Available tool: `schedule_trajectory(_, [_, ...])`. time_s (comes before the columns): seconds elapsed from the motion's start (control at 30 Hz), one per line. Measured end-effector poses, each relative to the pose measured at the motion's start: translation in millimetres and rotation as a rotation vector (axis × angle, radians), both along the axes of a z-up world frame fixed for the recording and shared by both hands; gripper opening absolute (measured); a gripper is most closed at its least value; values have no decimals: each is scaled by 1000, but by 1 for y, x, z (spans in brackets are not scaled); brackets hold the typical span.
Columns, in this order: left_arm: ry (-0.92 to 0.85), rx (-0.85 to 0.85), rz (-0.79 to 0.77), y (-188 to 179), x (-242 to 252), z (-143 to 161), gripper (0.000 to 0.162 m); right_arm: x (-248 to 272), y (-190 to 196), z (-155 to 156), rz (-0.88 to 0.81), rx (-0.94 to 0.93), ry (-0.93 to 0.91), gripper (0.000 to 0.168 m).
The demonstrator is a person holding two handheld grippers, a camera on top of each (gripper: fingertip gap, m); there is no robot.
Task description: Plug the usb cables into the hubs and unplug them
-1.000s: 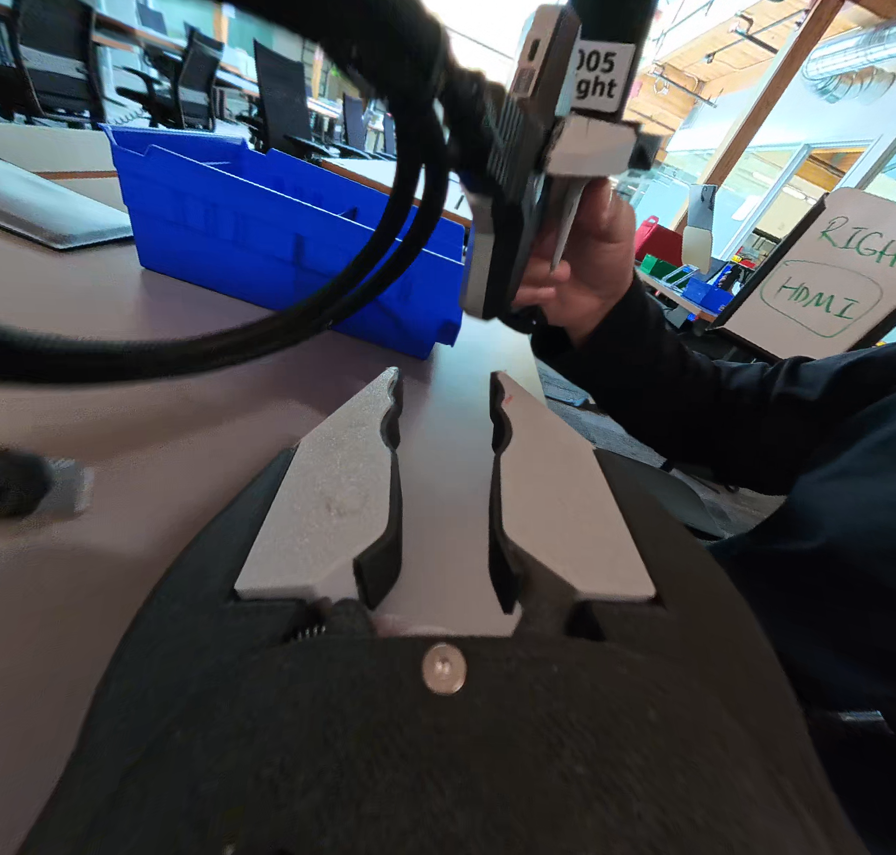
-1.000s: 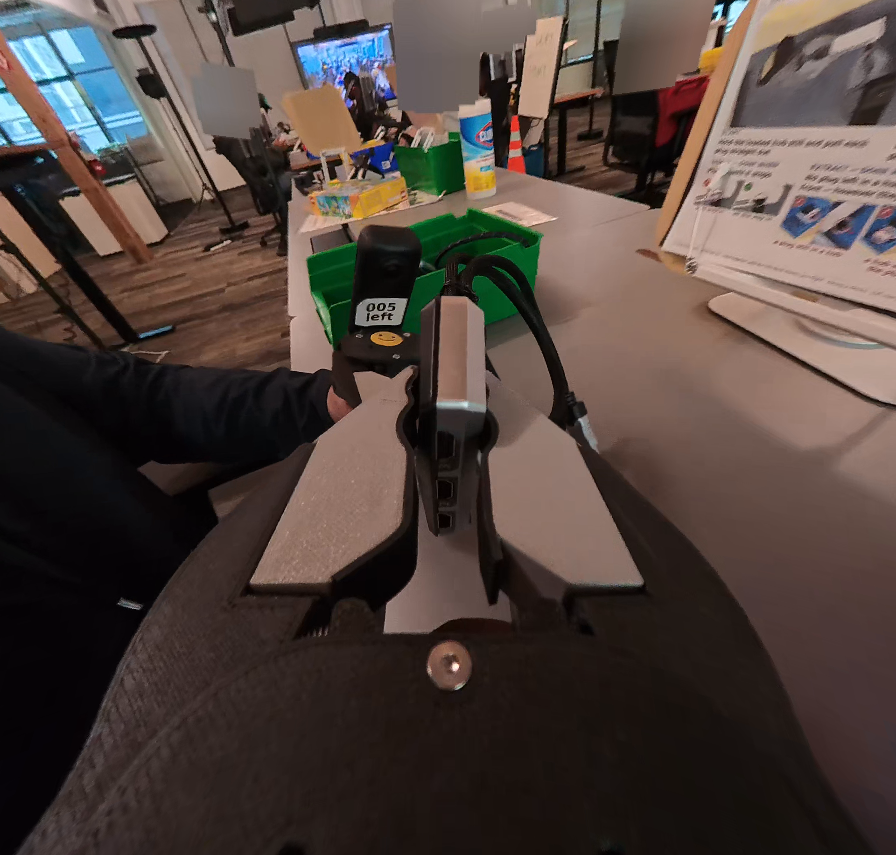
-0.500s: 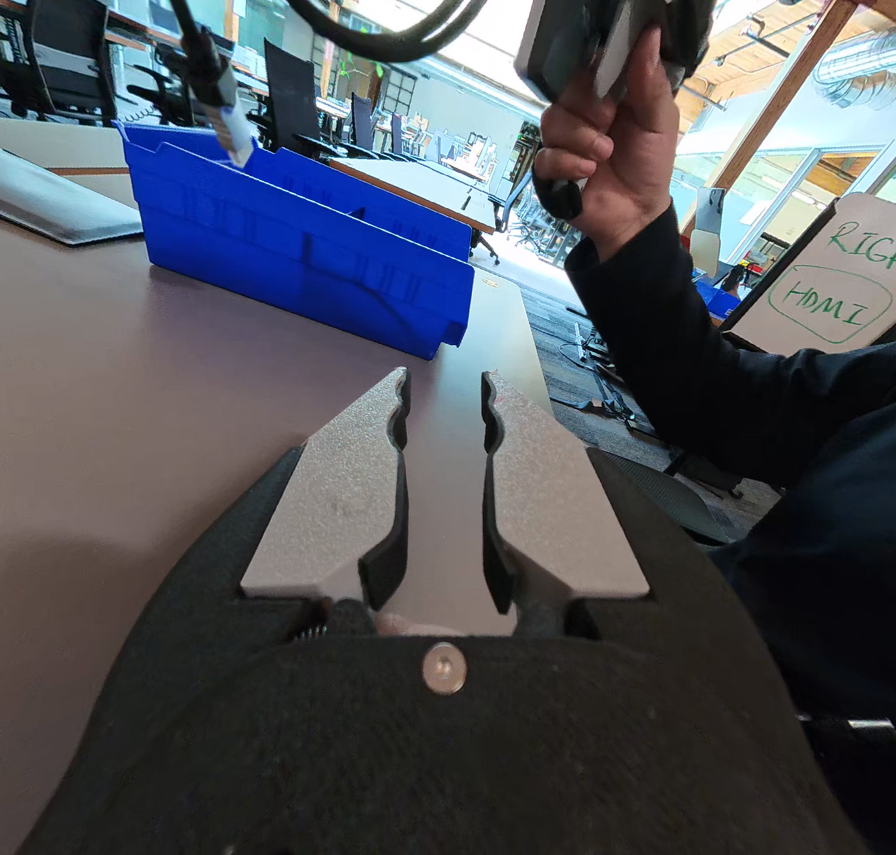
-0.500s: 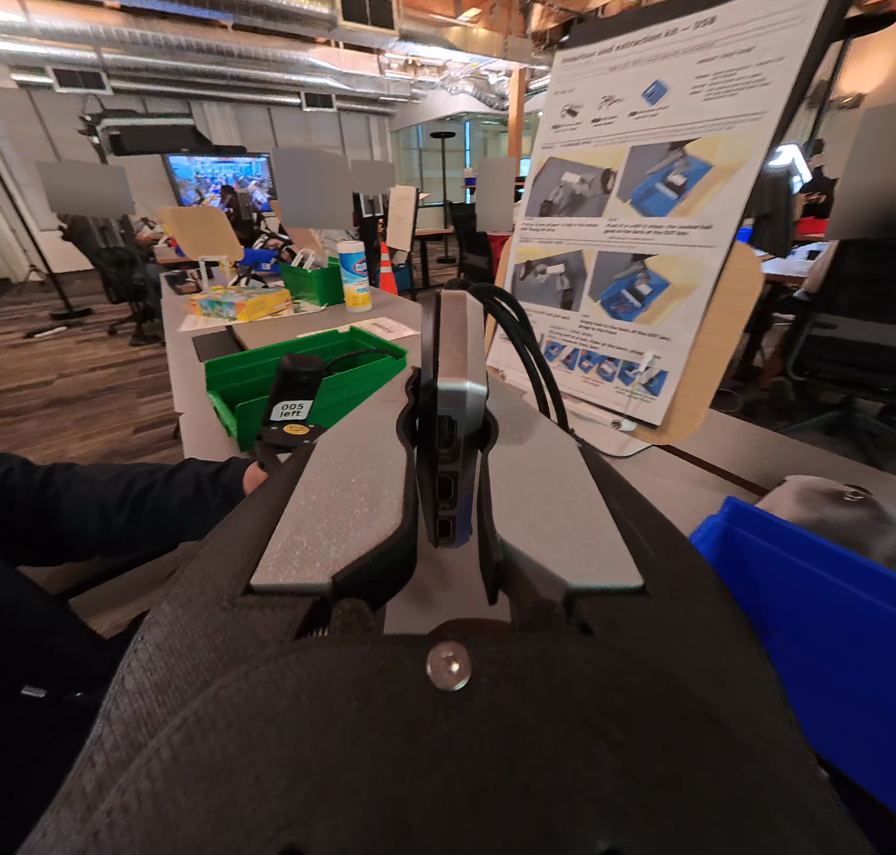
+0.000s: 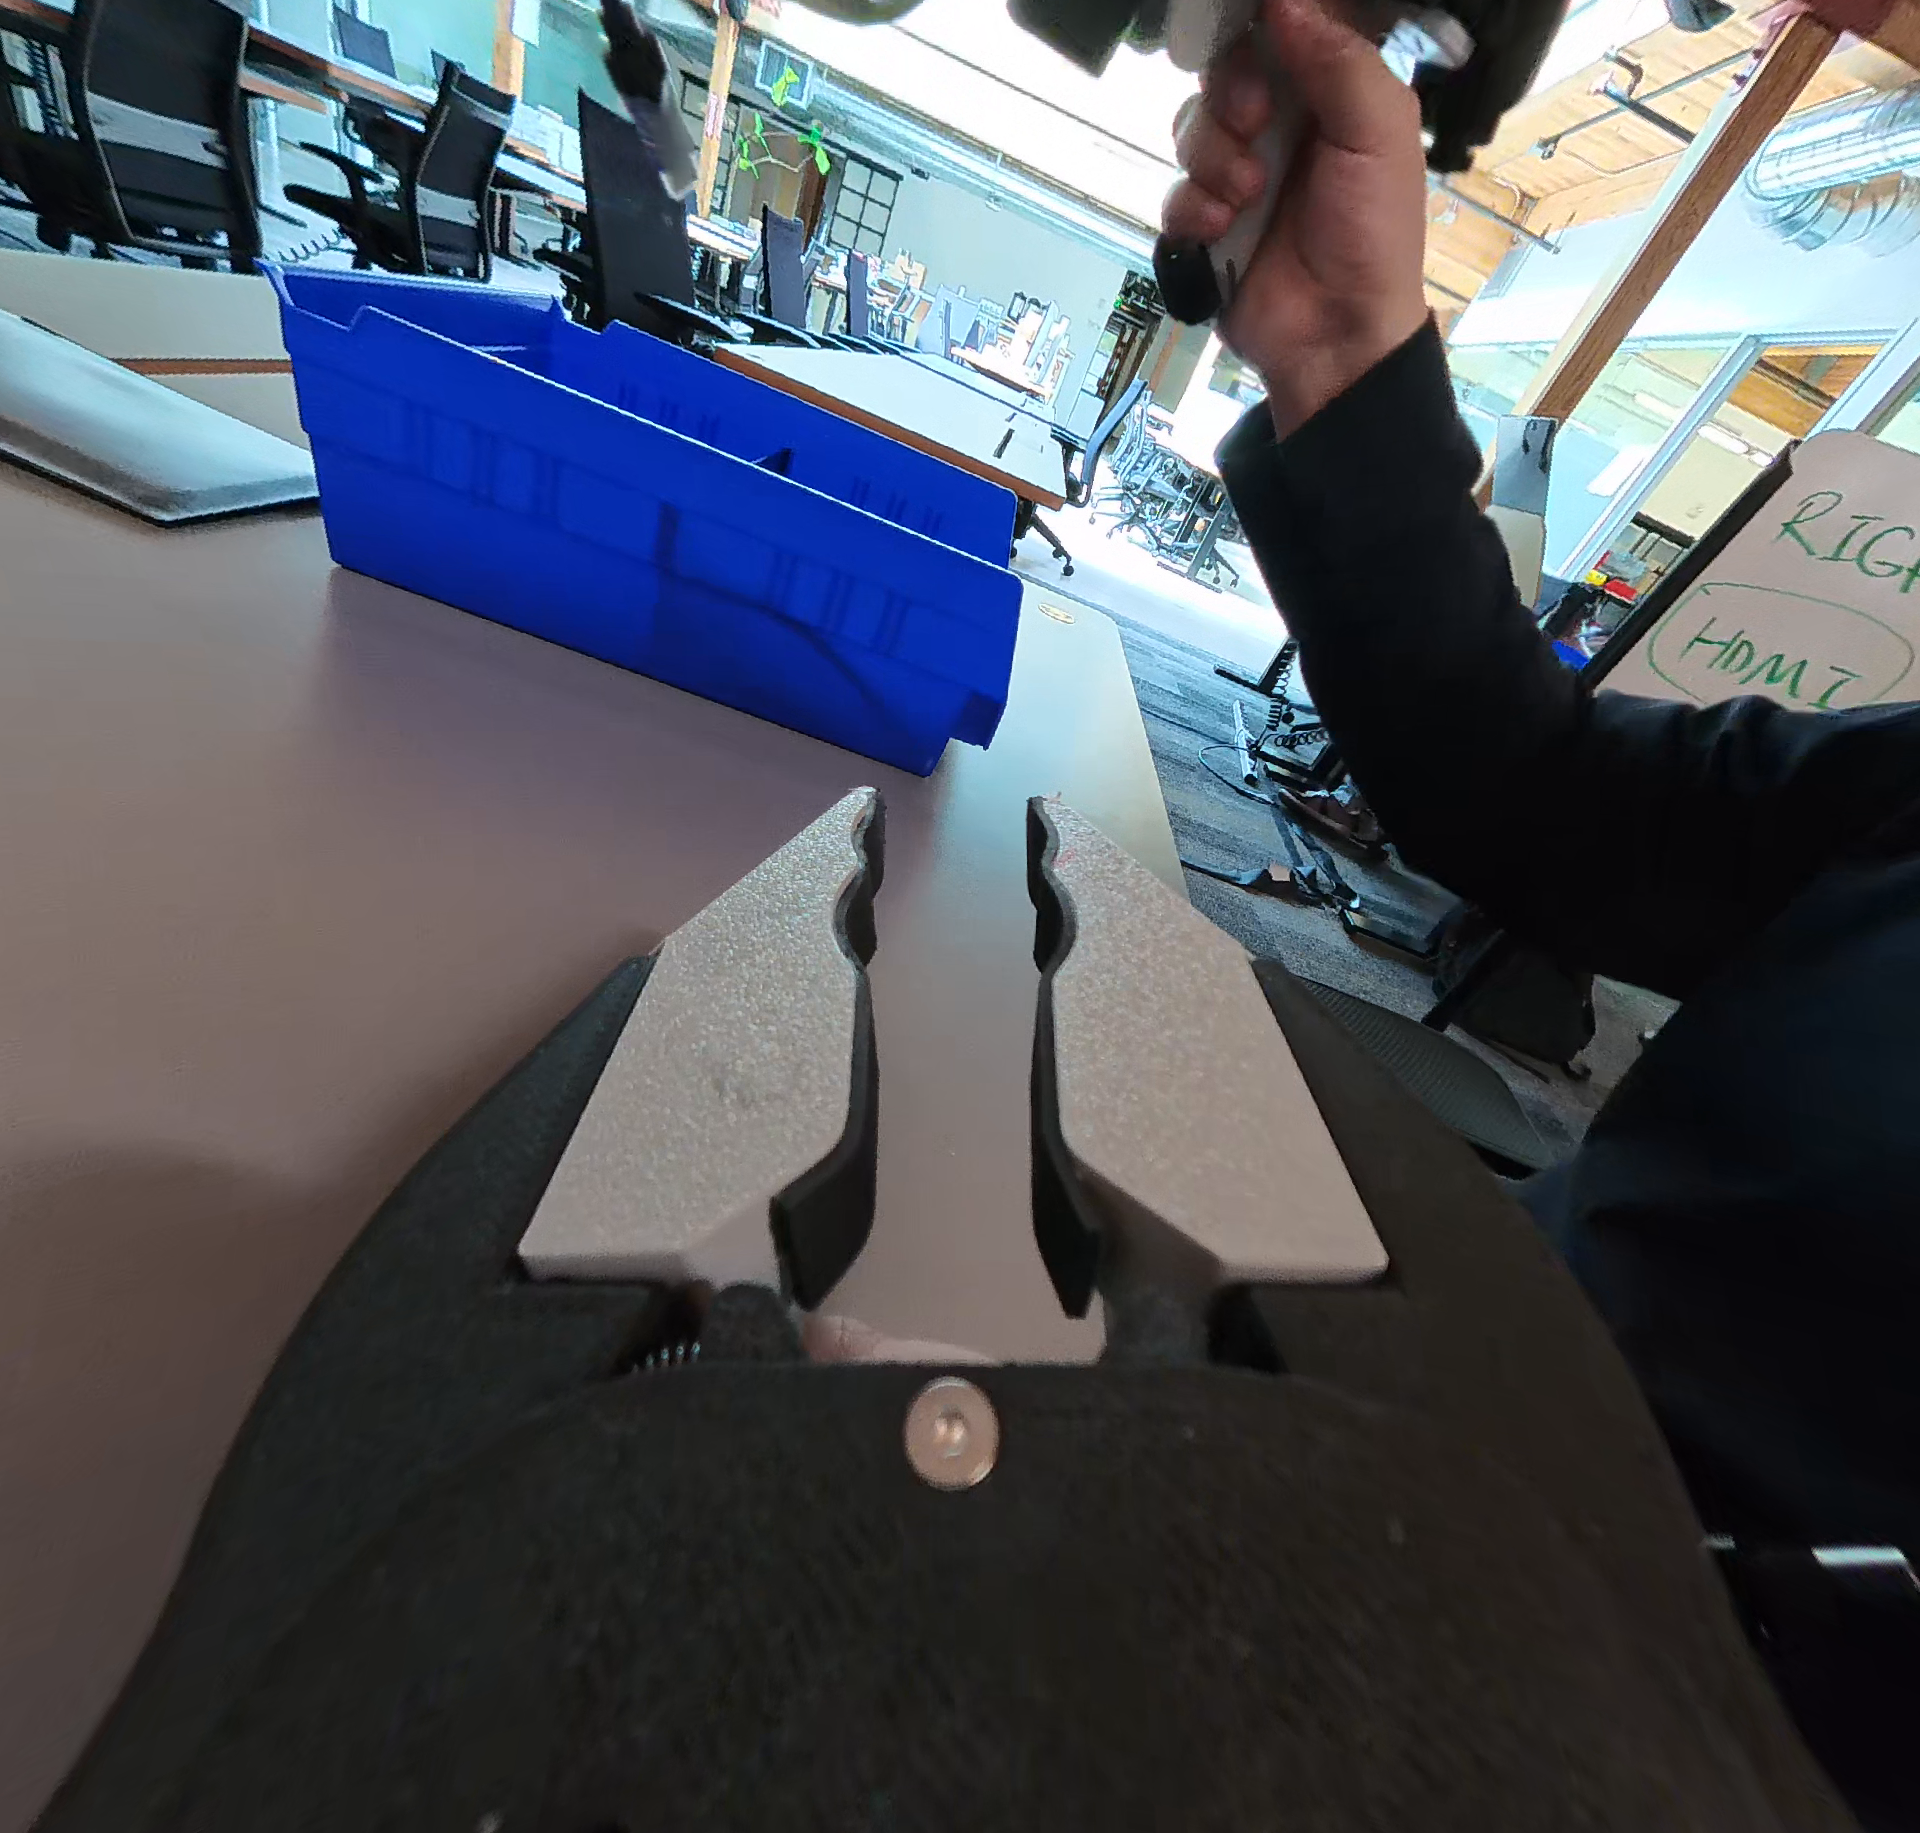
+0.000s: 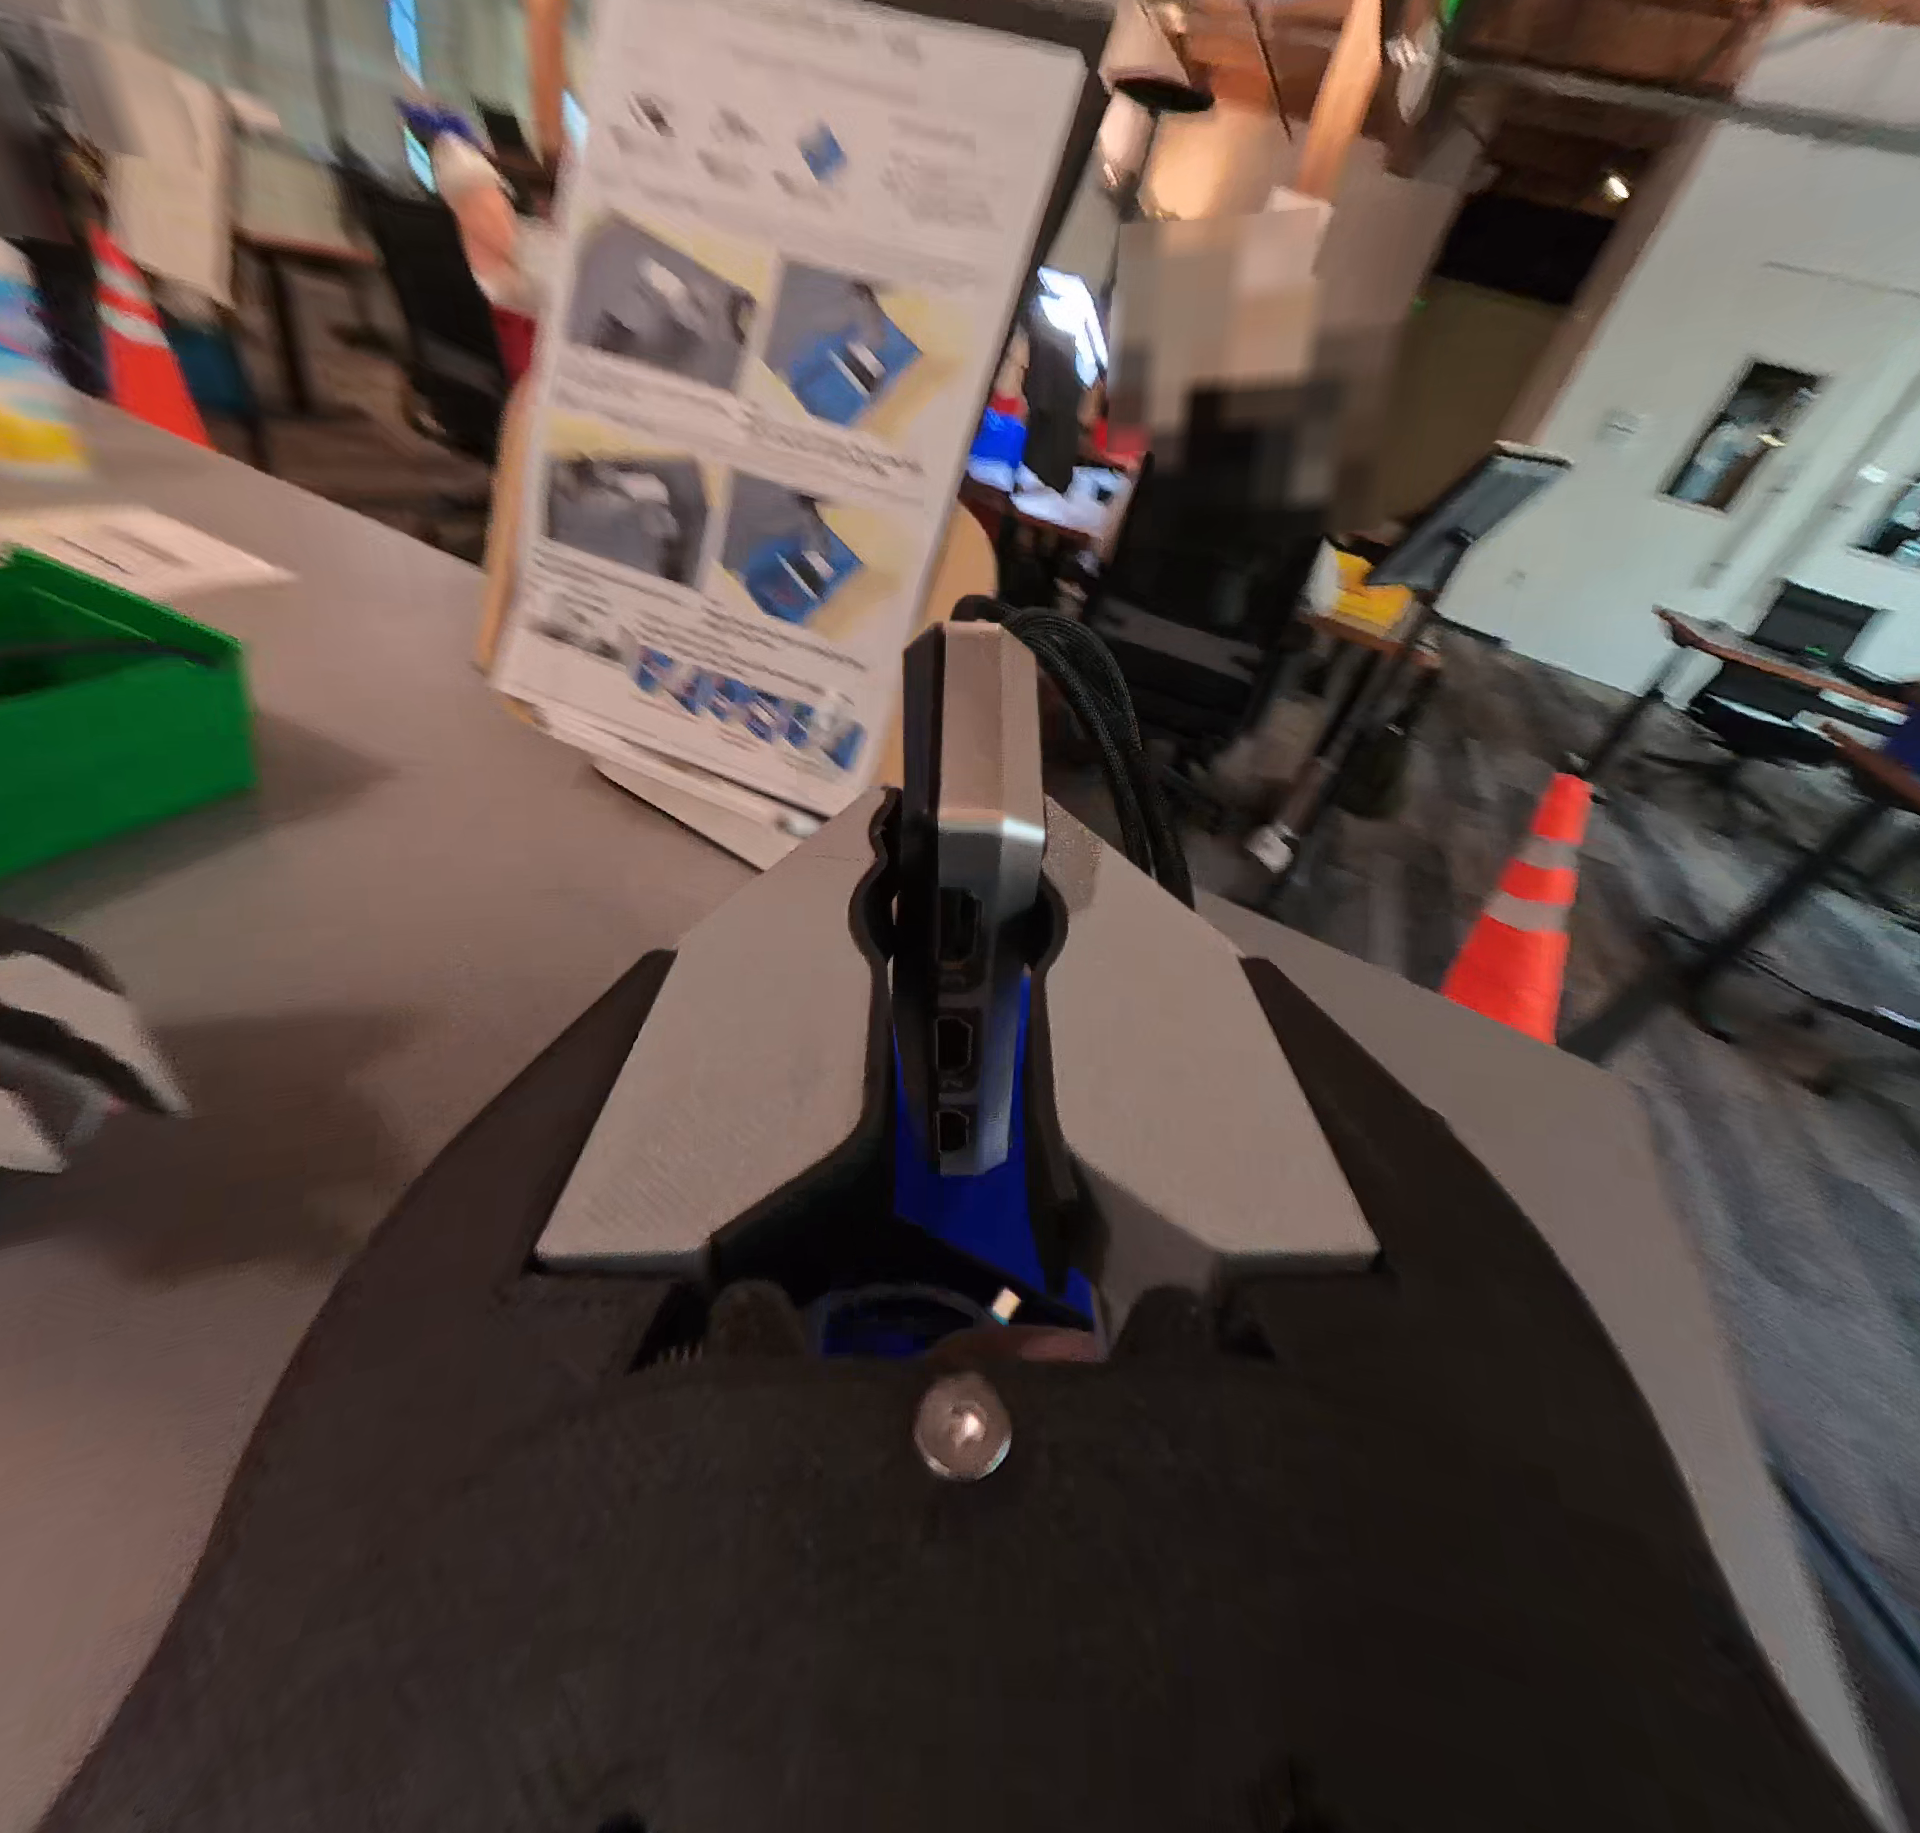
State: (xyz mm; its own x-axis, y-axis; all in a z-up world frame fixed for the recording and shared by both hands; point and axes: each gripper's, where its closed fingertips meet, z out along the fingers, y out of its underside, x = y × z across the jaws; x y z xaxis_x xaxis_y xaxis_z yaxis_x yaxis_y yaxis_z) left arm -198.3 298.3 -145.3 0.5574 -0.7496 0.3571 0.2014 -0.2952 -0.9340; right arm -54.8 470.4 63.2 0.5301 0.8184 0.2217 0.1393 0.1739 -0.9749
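right claw (image 6: 961, 853) clamped on grey hub (image 6: 971, 848), long axis running 12–6, cable (image 6: 1117, 734) trailing at 1 | bin (image 5: 644, 557) lies below your hub | left claw (image 5: 954, 827) apart, empty, low over surface (image 5: 312, 848), bin at 11

A whiteboard (image 5: 1787, 640) at three o'clock carries green handwriting. A printed poster (image 6: 769, 381) at twelve o'clock bears small text, too blurred to read.
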Motion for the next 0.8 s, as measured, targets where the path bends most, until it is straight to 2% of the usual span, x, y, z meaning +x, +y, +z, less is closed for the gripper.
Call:
schedule_trajectory(0.1, [3,-5,-2,0,1,-1,25,3,36,-15,-140,-10,-186,17])
schedule_trajectory(0.17, [1,-8,-2,1,0,-1,25,-2,59,-35,-175,-66,-338,18])
schedule_trajectory(0.3, [-10,-10,2,1,-1,0,25,-22,85,-109,-30,-390,-664,19])
schedule_trajectory(0.4, [-13,-12,2,0,-2,0,25,-34,95,-155,126,-706,-721,19])
schedule_trajectory(0.47, [-19,-18,1,1,-3,0,25,-35,117,-180,122,-840,-731,20])
schedule_trajectory(0.63, [-35,-31,1,2,-4,0,25,-44,137,-216,219,-1124,-661,24])
schedule_trajectory(0.7, [-40,-38,-3,3,-4,-1,25,-33,145,-236,169,-1206,-704,37])
schedule_trajectory(0.8, [-41,-49,-9,3,-4,-2,25,11,151,-283,-32,-1284,-974,57])
